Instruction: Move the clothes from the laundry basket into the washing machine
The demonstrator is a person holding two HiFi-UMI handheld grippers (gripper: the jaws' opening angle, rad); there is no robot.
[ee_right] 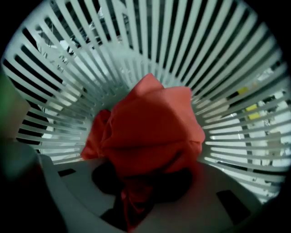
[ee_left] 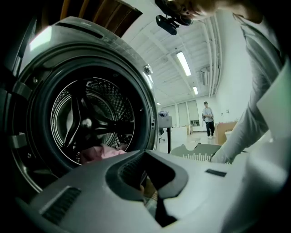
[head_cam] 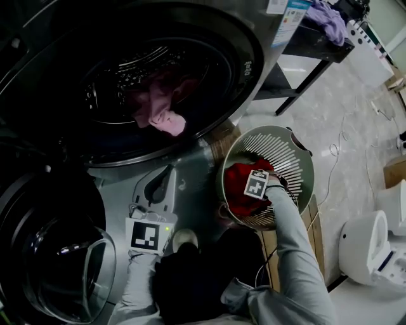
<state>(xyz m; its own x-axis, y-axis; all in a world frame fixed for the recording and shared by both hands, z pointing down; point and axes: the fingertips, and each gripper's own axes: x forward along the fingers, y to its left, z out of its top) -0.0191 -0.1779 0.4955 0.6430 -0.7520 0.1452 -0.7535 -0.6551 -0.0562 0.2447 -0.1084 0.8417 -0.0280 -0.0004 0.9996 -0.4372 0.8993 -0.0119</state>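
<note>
The washing machine's drum (head_cam: 95,57) stands open, and a pink garment (head_cam: 166,114) lies inside it; the same pink garment (ee_left: 102,154) shows in the left gripper view. The pale slatted laundry basket (head_cam: 288,155) sits on the floor to the right. My right gripper (head_cam: 246,190) points straight down into it and is shut on a red garment (head_cam: 236,184). In the right gripper view the red garment (ee_right: 150,132) bunches between the jaws of the right gripper (ee_right: 136,200), above the basket's ribs (ee_right: 91,54). My left gripper (head_cam: 158,184) is held level before the drum, shut, with nothing in it (ee_left: 145,182).
The washer's round door (head_cam: 57,254) hangs open at the lower left. A black table (head_cam: 317,44) with a purple cloth (head_cam: 327,19) stands at the back right. A white appliance (head_cam: 368,244) sits on the floor at right. A person (ee_left: 208,118) stands far off.
</note>
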